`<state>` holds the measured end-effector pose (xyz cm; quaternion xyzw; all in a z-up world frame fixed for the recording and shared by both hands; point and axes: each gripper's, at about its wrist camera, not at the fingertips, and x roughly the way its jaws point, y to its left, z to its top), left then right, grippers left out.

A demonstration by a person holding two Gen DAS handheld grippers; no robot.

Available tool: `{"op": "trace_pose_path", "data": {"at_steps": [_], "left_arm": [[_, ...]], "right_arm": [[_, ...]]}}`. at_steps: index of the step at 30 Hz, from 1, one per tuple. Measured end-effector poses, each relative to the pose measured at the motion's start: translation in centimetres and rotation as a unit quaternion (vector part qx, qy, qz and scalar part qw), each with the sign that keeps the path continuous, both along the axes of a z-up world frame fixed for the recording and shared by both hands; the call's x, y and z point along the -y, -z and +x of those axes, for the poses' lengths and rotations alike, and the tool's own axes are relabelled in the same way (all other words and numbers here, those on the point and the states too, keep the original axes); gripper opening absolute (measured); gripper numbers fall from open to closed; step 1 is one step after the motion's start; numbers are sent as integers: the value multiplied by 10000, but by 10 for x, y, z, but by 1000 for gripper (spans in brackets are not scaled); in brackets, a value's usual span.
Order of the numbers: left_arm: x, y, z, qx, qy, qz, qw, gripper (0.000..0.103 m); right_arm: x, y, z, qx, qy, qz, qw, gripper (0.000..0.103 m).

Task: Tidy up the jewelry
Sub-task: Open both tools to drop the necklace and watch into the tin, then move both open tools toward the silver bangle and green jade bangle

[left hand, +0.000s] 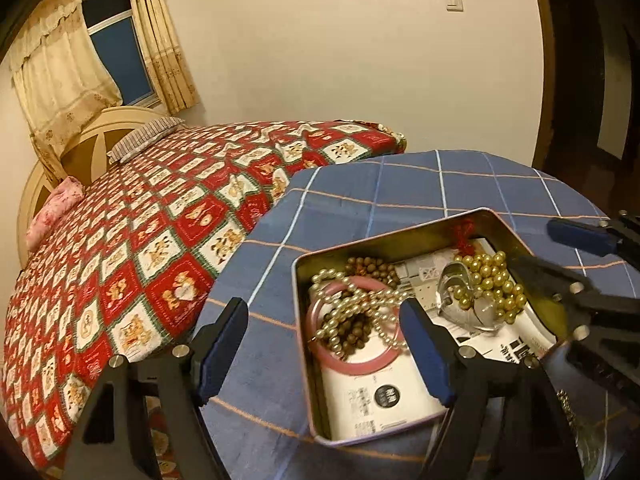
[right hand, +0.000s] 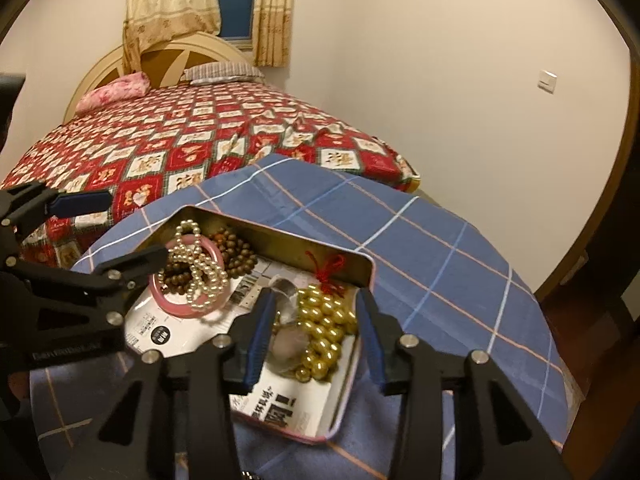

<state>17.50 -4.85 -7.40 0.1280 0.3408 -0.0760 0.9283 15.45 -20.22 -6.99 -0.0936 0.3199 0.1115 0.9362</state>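
Observation:
An open metal tin [left hand: 304, 320] [right hand: 362, 264] stands on a blue checked cloth. In it lie a pink bangle [left hand: 352, 364] [right hand: 172, 304], a white pearl strand [left hand: 360, 308] [right hand: 200, 276], brown wooden beads [left hand: 372, 270] [right hand: 236, 250], a gold bead string [left hand: 492, 284] [right hand: 324, 328], a clear glass piece [left hand: 456, 292] [right hand: 288, 344] and a red tassel [left hand: 464, 236] [right hand: 326, 270]. My left gripper [left hand: 324, 340] is open and empty, one finger over the tin. My right gripper [right hand: 316, 340] is open and empty, its fingers on either side of the gold beads.
The cloth [left hand: 400, 184] [right hand: 440, 248] covers a round table. Printed papers [left hand: 380, 396] [right hand: 288, 400] line the tin. A bed with a red patterned cover [left hand: 140, 240] [right hand: 200, 140] stands just behind the table. A dark doorway [left hand: 592, 60] is at the right.

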Motion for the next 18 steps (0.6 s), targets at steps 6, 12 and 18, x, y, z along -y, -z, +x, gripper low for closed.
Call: {"op": "trace_pose_path", "data": {"at_steps": [6, 12, 18], "left_arm": [[-11, 3, -24, 25, -121, -5, 9999, 78], [-17, 18, -68, -48, -160, -94, 9998, 78], [4, 32, -96, -229, 142, -72, 9996, 78]], "right_arm": [[14, -4, -24, -2, 165, 79, 9998, 54], [30, 6, -57, -124, 352, 67, 9993, 60], [41, 28, -89, -366, 541, 102, 9978, 63]]}}
